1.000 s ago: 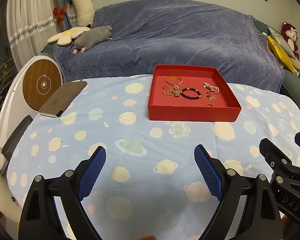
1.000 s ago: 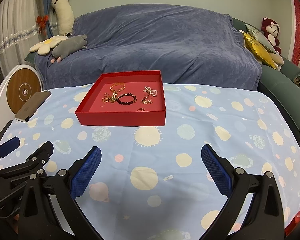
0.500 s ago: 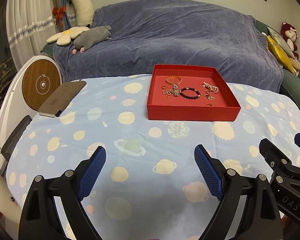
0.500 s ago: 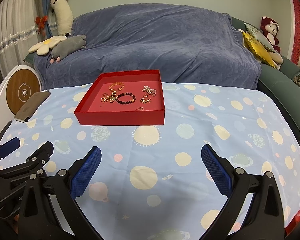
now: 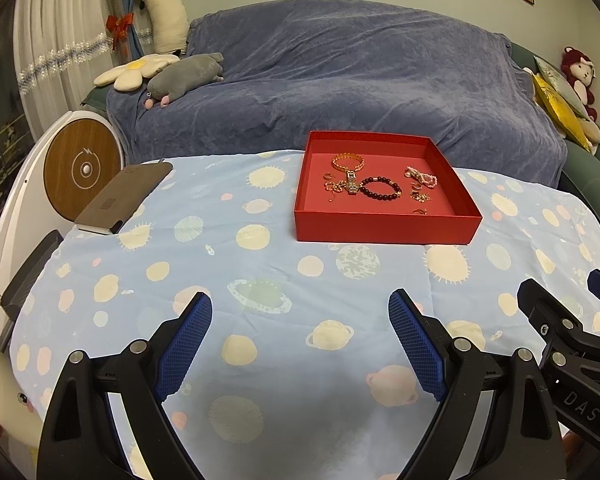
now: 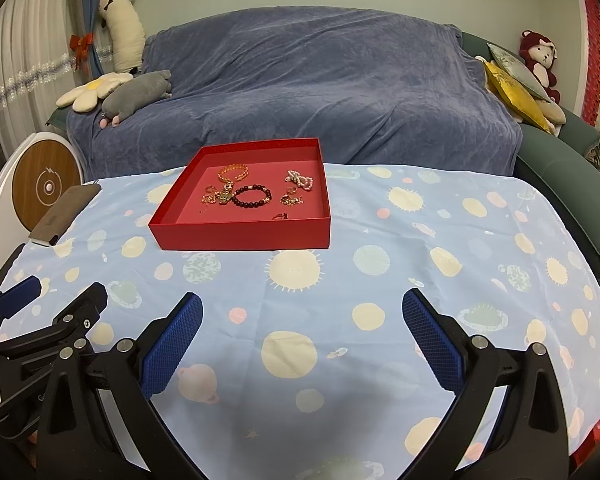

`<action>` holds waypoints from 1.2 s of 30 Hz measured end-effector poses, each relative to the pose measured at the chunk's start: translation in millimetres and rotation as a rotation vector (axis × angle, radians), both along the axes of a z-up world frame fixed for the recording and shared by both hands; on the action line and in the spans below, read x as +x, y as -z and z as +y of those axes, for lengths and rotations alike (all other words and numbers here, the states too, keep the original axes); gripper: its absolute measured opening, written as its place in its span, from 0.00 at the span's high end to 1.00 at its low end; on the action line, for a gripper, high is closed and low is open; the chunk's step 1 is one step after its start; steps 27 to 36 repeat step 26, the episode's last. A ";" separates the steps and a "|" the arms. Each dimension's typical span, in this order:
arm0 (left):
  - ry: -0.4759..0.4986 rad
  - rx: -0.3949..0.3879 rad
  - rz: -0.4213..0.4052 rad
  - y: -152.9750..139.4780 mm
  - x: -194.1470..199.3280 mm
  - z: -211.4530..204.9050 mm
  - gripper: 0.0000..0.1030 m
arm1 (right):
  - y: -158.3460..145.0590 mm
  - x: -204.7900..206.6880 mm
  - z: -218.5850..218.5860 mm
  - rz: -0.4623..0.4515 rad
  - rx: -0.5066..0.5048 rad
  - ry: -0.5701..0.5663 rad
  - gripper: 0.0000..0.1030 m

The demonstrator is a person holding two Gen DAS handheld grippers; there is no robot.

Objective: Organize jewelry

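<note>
A red tray [image 5: 384,226] [image 6: 240,232] sits at the far middle of the table. In it lie a dark bead bracelet [image 5: 380,189] [image 6: 252,196], a gold bracelet [image 5: 347,159] [image 6: 233,171], a gold watch [image 5: 351,185], a pink-white bead piece [image 5: 422,176] [image 6: 300,179] and several small gold items. My left gripper [image 5: 300,340] is open and empty above the near cloth. My right gripper [image 6: 302,340] is open and empty beside it. Each shows at the other view's edge.
The table wears a light blue cloth [image 5: 260,280] with planet prints. A brown phone-like slab [image 5: 124,198] lies at the far left edge. A blue-covered sofa [image 5: 340,80] with plush toys stands behind. A white round device [image 5: 80,168] stands to the left.
Both views have drawn back and risen very slightly, so the tray looks a little farther away. Nothing on the table has moved and both grippers stay open.
</note>
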State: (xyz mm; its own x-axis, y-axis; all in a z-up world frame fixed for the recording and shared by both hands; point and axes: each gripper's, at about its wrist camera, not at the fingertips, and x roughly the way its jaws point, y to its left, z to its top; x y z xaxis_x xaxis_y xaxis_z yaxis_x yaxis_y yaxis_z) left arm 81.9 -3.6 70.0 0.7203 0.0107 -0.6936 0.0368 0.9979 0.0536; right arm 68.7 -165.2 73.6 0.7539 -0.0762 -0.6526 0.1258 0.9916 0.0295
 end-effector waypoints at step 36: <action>-0.018 0.011 -0.007 -1.1 0.2 2.7 0.15 | 2.1 -1.1 -3.7 0.001 0.008 -0.004 0.05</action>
